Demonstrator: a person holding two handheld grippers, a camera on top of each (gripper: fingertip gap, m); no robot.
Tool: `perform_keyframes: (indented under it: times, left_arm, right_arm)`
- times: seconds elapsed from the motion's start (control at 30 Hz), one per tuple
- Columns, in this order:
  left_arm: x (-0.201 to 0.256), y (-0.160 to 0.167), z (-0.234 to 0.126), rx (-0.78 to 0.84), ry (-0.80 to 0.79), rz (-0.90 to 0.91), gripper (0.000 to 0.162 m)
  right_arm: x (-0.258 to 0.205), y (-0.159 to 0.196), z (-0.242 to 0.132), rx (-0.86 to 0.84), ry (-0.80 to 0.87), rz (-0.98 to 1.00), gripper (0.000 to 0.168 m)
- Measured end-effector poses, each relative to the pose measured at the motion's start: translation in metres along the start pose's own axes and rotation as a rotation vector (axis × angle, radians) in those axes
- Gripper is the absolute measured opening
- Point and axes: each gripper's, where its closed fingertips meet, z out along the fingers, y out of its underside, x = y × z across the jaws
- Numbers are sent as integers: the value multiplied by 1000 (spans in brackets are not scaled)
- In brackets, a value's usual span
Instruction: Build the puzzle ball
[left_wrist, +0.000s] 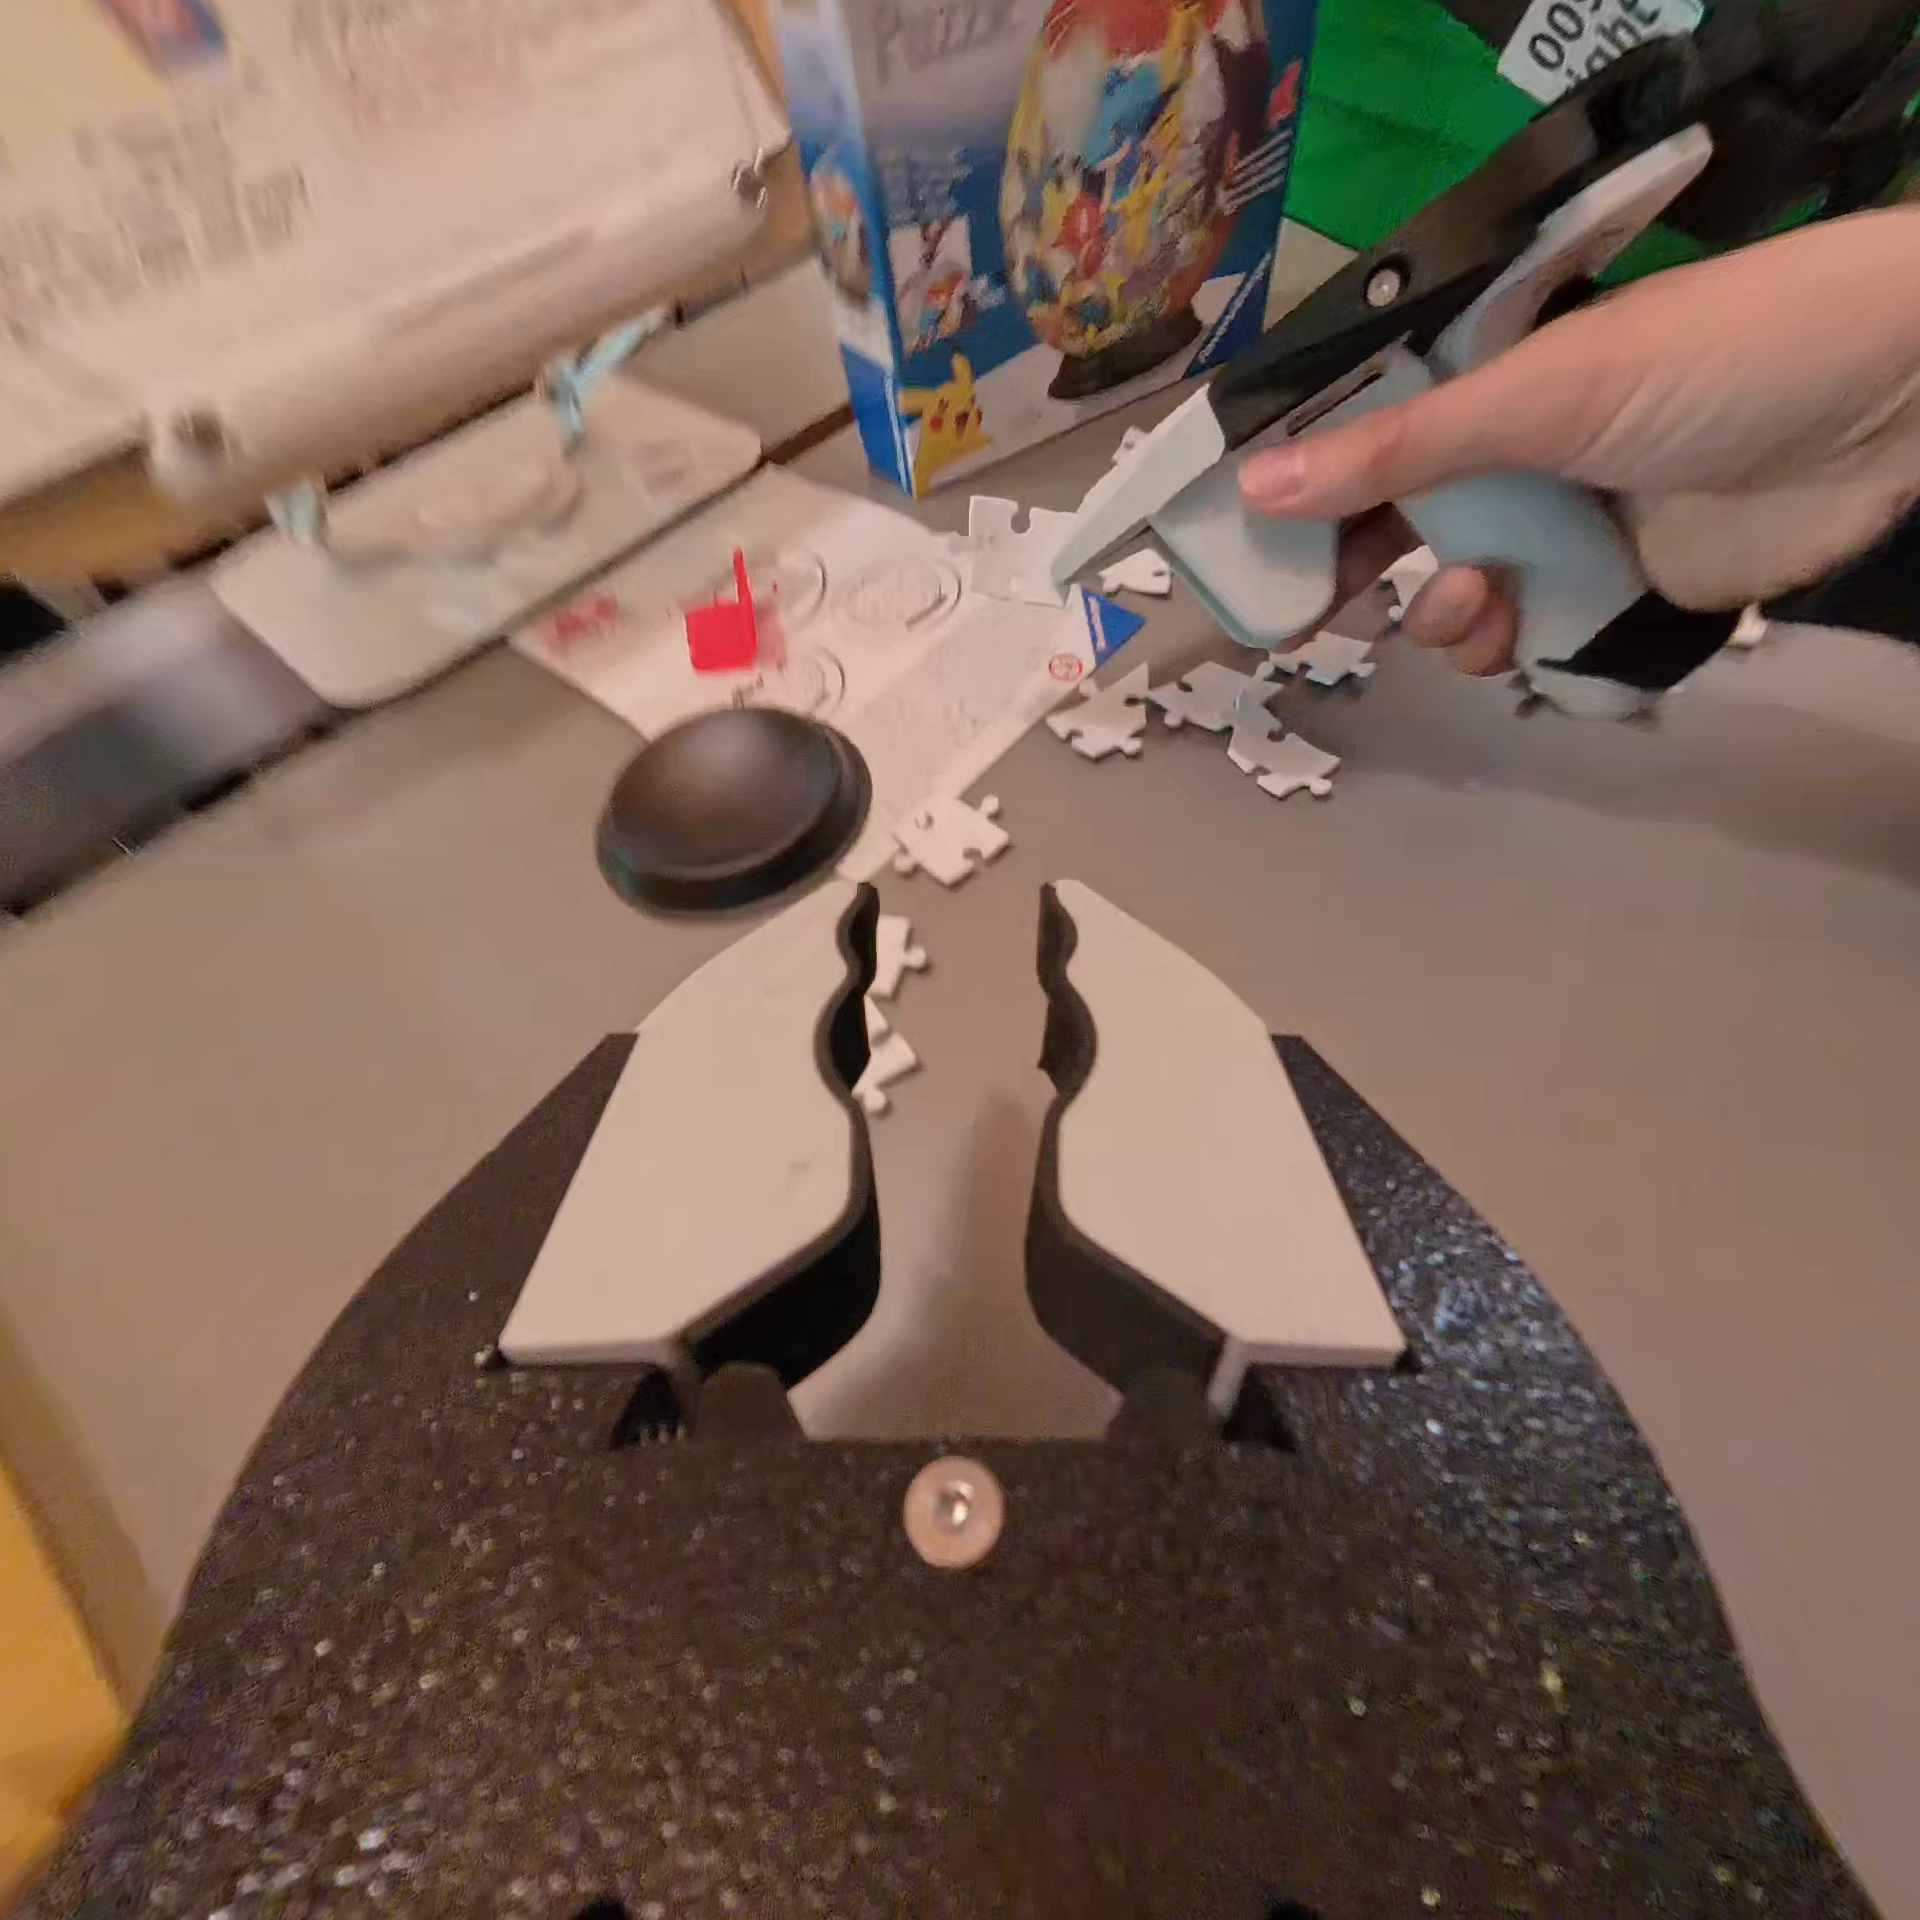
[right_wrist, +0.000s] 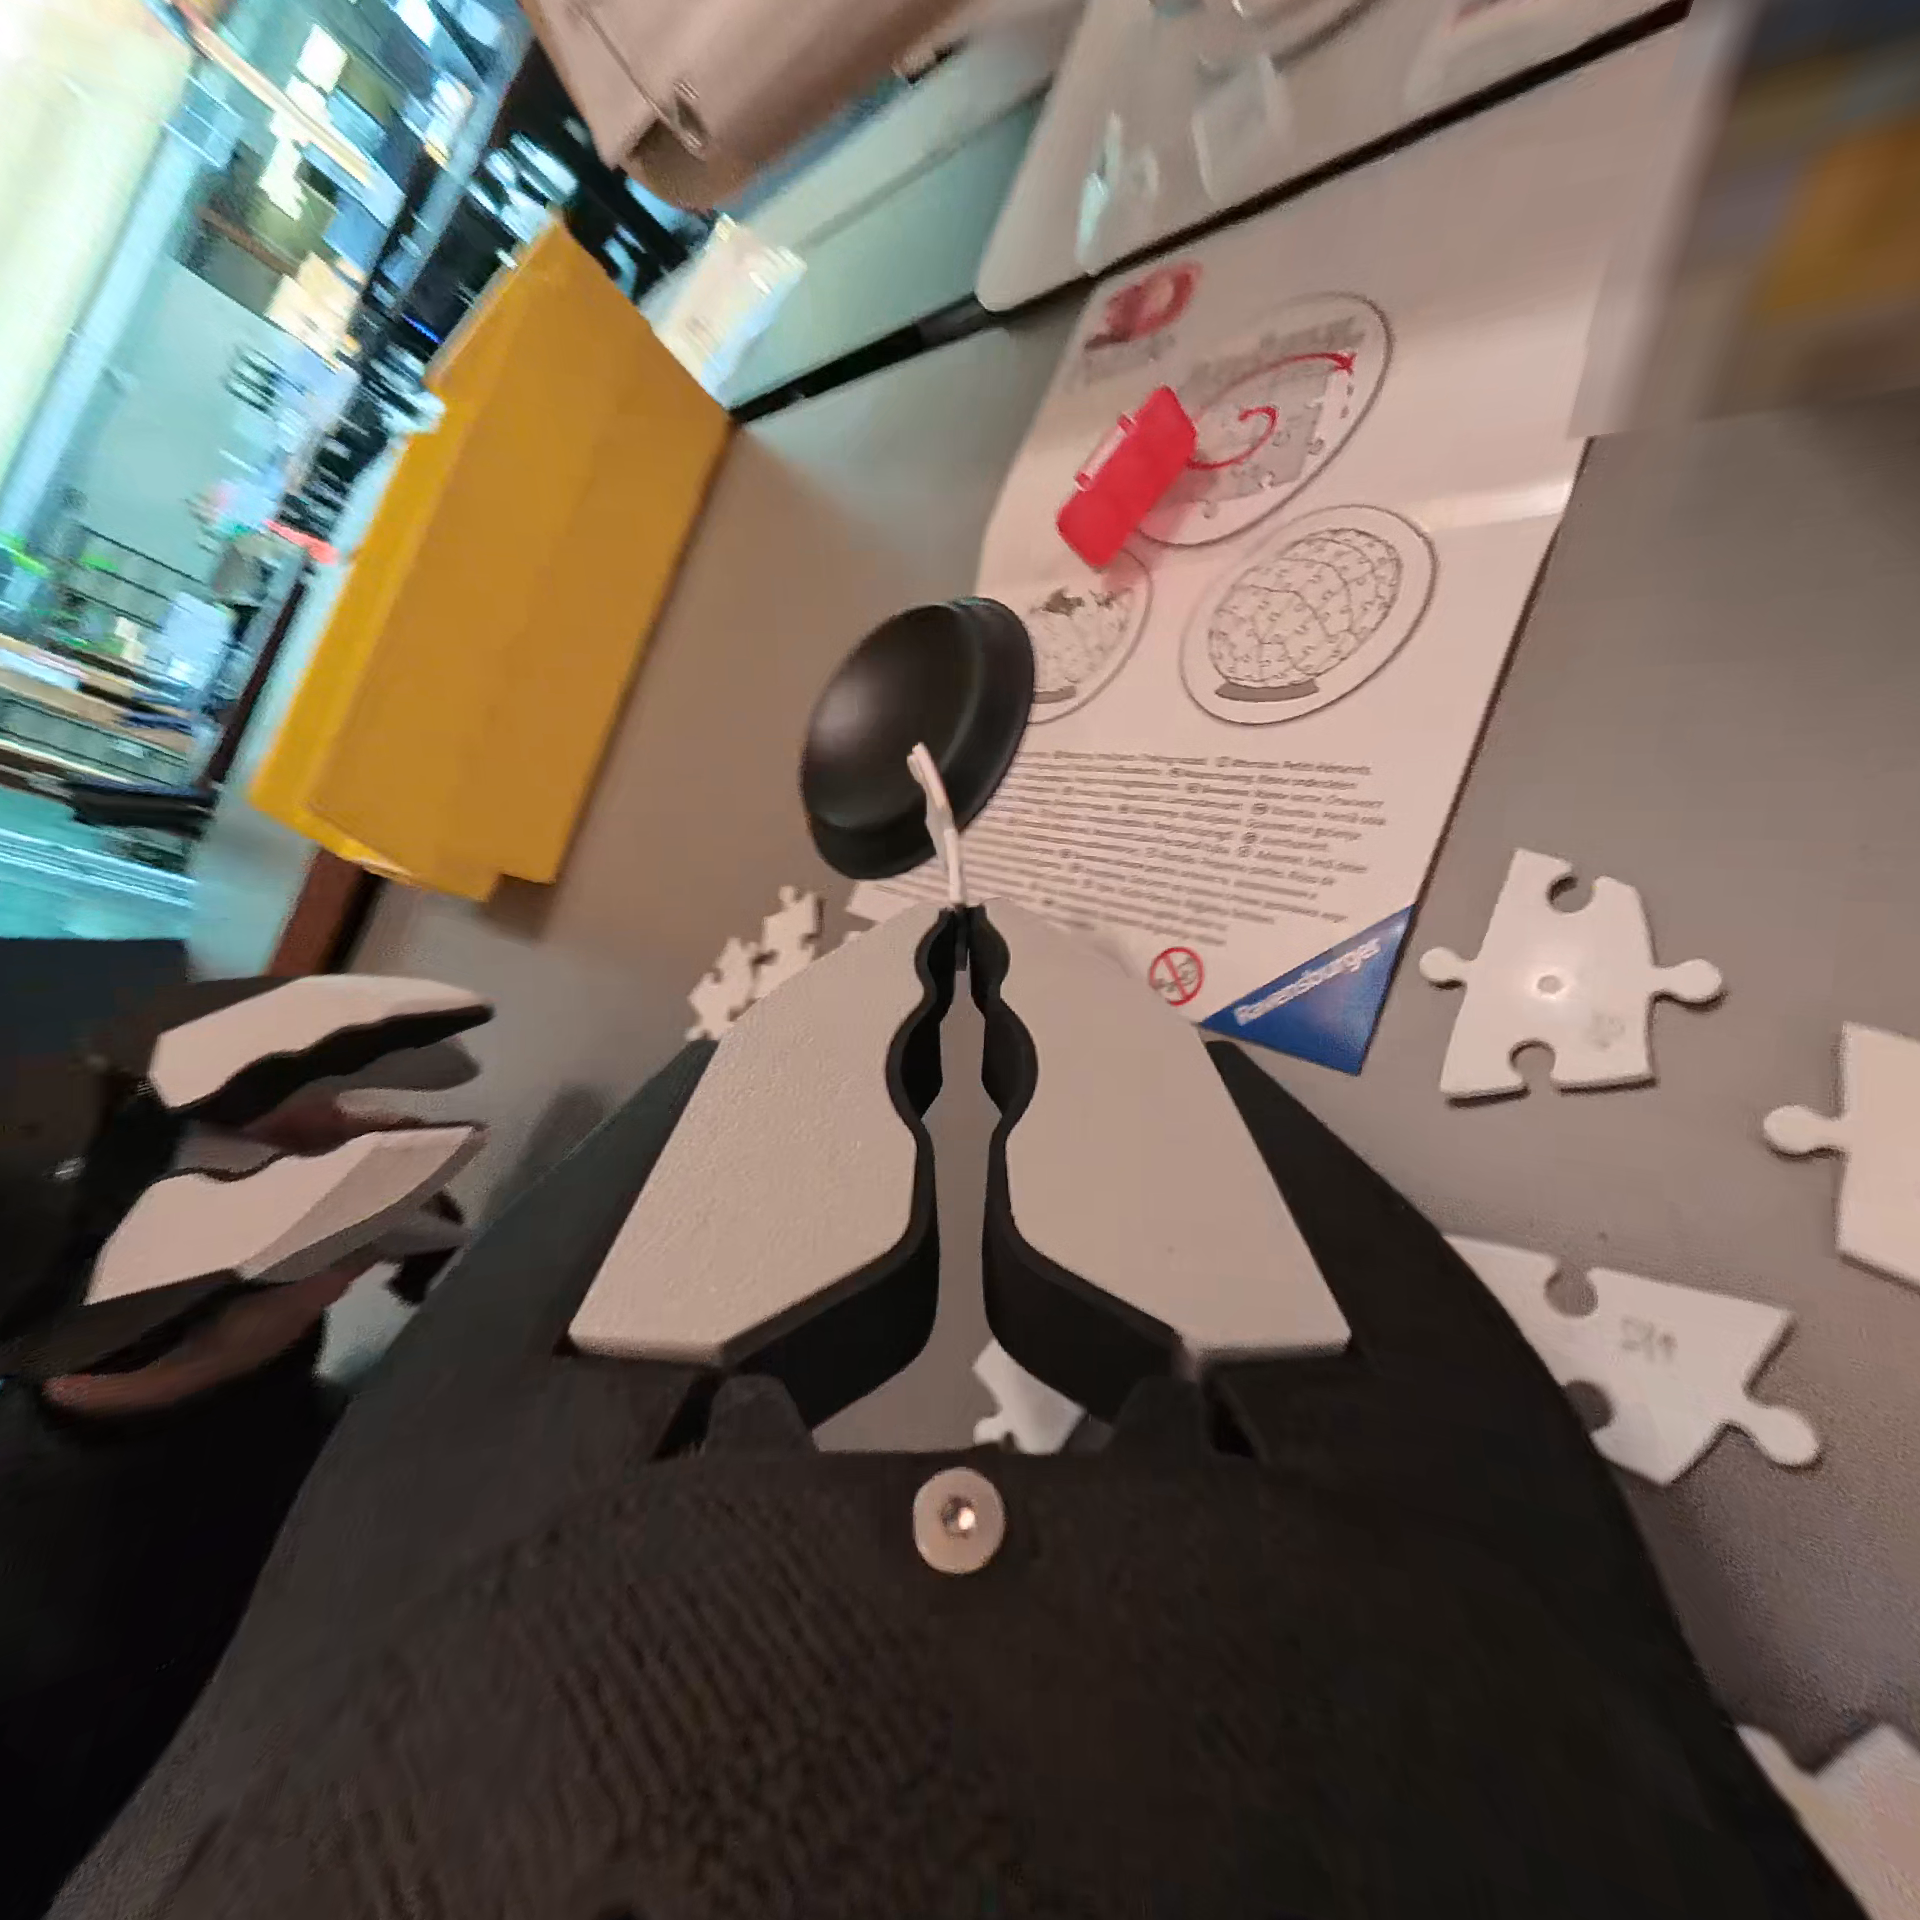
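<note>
While the right gripper (right_wrist: 961, 914) pinches a white puzzle piece (right_wrist: 940, 821) edge-on near the black stand (right_wrist: 904, 743), the left gripper (left_wrist: 956, 899) gapes empty just before that stand.

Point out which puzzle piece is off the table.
The white piece pinched edge-on in the right gripper; the other pieces lie flat on the grey table.

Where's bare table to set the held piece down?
Bare grey table lies right of the open left gripper, below the loose white puzzle pieces. Crowded: around the black dome stand, white instruction sheet and right gripper pinching a white piece.
</note>
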Motion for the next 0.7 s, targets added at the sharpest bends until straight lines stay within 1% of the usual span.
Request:
perform_keyframes:
  times: [0.1,0.27,0.3,0.4,0.47,0.53,0.7]
  left_arm:
    - [0,18,-5,-40,21,-107,28]
    - [7,37,-10,-89,53,-122,28]
    - [8,39,-10,-96,55,-117,28]
    - [9,39,-8,-100,64,-118,27]
    - [9,38,-7,-97,65,-116,27]
    - [8,39,-7,-95,60,-115,27]
    - [4,41,-9,-95,52,-126,26]
  right_arm:
    - [11,4,8,-88,77,-51,3]
    - [24,7,7,-177,166,-110,3]
    - [25,9,7,-198,177,-122,3]
    - [29,6,5,-189,210,-161,3]
    - [30,8,5,-203,217,-171,9]
    - [33,13,6,-238,224,-173,20]
    - [32,10,7,-233,208,-187,17]
